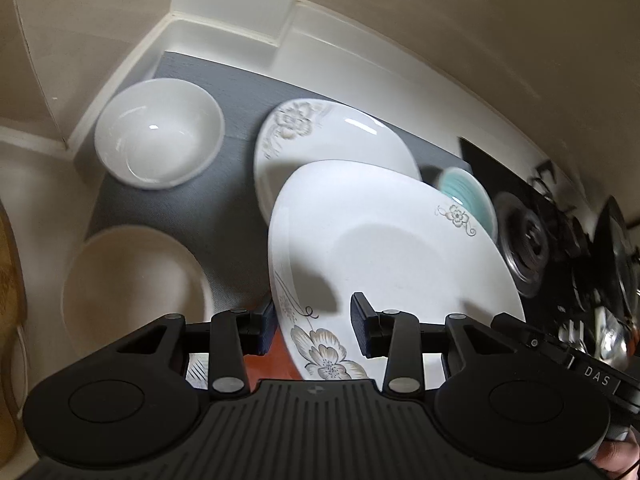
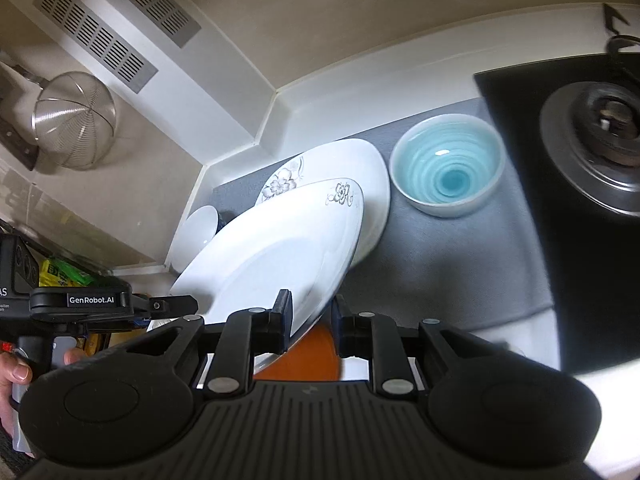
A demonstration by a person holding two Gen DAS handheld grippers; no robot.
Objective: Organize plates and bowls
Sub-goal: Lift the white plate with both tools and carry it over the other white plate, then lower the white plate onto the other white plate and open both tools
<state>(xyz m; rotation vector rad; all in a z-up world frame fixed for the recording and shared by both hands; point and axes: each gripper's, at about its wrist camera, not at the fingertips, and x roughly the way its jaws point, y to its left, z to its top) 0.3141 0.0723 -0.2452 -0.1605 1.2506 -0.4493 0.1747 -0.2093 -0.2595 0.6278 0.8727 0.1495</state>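
Both grippers are pinching the near rim of one floral plate (image 1: pixel 384 256): left gripper (image 1: pixel 316 328) and right gripper (image 2: pixel 310 320), each clamped across its edge. It is hanging tilted over a second floral plate (image 1: pixel 320 136) on the grey mat (image 1: pixel 224 208). Uneven lowering risks chipping them, or nudging the teal bowl (image 2: pixel 446 168) just beside.
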